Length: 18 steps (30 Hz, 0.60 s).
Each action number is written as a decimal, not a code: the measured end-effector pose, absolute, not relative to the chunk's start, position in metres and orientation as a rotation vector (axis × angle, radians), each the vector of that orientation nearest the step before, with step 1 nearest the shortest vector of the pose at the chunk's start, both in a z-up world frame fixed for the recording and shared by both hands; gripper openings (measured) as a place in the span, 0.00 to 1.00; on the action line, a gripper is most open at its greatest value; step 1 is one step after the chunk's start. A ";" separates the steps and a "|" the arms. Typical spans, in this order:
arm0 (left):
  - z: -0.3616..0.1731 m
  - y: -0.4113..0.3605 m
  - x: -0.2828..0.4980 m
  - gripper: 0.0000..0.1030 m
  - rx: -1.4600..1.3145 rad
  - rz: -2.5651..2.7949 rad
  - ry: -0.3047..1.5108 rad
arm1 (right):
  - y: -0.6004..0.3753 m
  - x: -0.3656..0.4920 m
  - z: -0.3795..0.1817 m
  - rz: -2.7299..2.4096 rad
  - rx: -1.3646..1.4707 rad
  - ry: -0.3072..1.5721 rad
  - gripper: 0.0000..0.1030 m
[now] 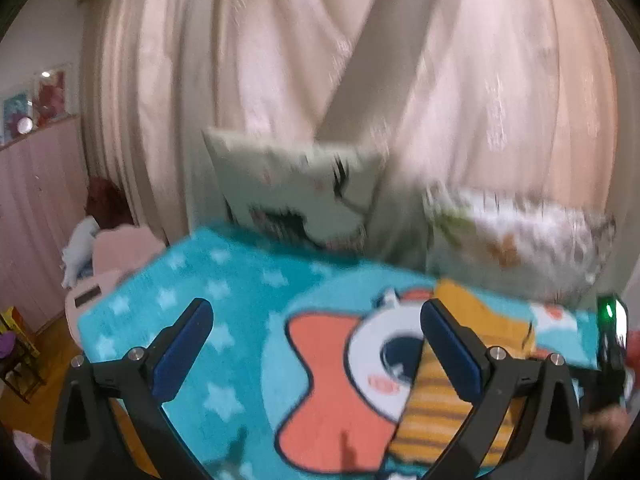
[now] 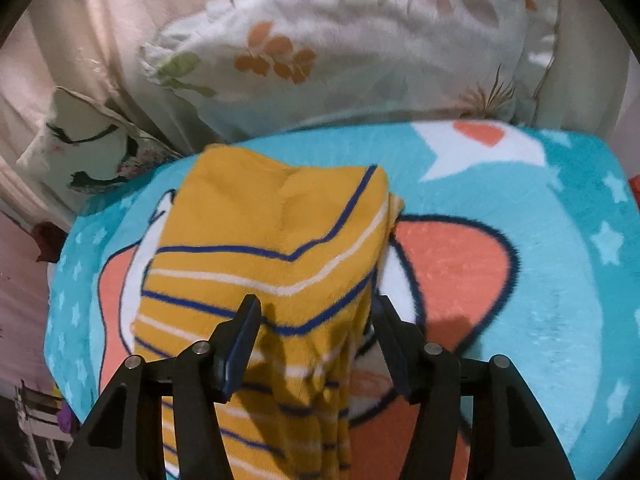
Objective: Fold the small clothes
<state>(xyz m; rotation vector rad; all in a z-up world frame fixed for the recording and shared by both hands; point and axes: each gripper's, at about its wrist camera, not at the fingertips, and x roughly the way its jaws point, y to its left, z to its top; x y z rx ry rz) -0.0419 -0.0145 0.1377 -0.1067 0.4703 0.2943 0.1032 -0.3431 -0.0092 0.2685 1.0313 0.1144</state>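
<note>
Lying on bed: garment [image 2: 272,240], yellow with blue and white stripes, folded, on the turquoise blanket [image 2: 552,280]
Left gripper [image 1: 316,344]: fingers wide apart, holding nothing, above the blanket; the garment is just under its right finger
Right gripper [image 2: 316,328]: fingers apart, on both sides of the garment's near end, not pressing it
Behind: floral pillow [image 2: 360,40], cushion [image 2: 80,148] with drawn eyelashes, curtain [image 1: 480,60]
Writing: none readable; the left view is blurred

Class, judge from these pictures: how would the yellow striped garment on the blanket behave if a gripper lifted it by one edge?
The yellow striped garment looks soft and creased, so it would probably droop. Its stacked layers may slide apart. The fleecy blanket likely grips it when pushed.
</note>
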 end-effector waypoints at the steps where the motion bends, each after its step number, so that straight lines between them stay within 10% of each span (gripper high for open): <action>1: 0.145 -0.013 -0.042 1.00 -0.106 0.304 0.470 | -0.343 0.095 -0.002 0.119 0.270 1.013 0.61; 9: 0.172 -0.021 -0.029 1.00 -0.041 0.176 0.515 | -0.350 0.043 0.039 0.107 0.299 0.916 0.61; 18: 0.087 -0.048 -0.010 1.00 -0.049 0.115 0.877 | -0.344 0.004 0.040 0.048 0.212 0.910 0.63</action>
